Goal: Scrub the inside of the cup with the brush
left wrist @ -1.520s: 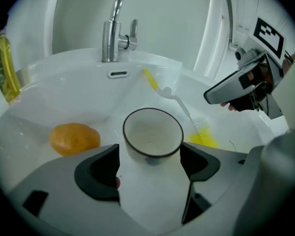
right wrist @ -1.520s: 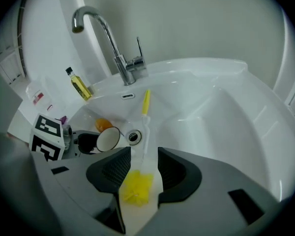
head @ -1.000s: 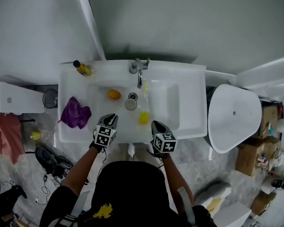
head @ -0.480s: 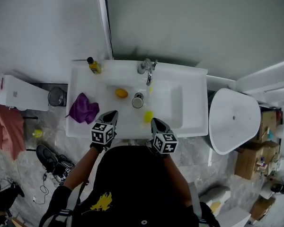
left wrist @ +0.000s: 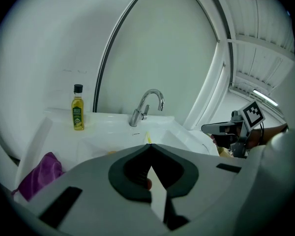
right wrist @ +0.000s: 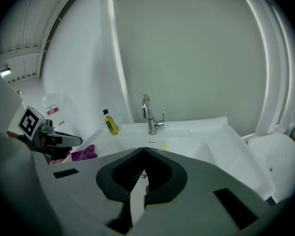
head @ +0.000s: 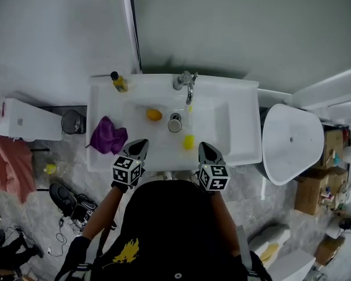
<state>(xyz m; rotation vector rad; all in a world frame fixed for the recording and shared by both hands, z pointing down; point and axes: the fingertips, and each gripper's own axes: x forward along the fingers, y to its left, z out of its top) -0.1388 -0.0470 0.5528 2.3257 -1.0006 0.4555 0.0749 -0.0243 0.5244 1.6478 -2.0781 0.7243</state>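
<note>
Standing at a white sink (head: 245, 127), looking steeply down. Holding the left gripper (head: 141, 143) over the front rim, left of centre, jaws clenched tight with nothing between them. Holding the right gripper (head: 203, 147) over the same rim, right of centre, likewise pressed shut and empty. Both tips pointing toward the back wall, well apart from each other.

Lying in the basin:
- a small orange lump (head: 154, 115) at the left
- a round grey ring (head: 175, 122) in the middle, below the tap (head: 186, 84)
- a small yellow lump (head: 189, 141) nearer the front, between the two grippers' lines
- a thin yellow stick (head: 190, 107) just under the spout, against the back of the basin

Too small here to tell which of these is the cup and which the brush. All of them apart from both grippers.

On the left ledge, a crumpled purple cloth (head: 108, 139), near the left gripper. At the back left corner, an upright bottle (head: 119, 83) of yellow liquid with a black cap. Beside the sink on the left, a dark round bin (head: 74, 122) on the floor. On the right, a white oval fixture (head: 292, 145), with cardboard boxes (head: 307, 195) beyond it.
</note>
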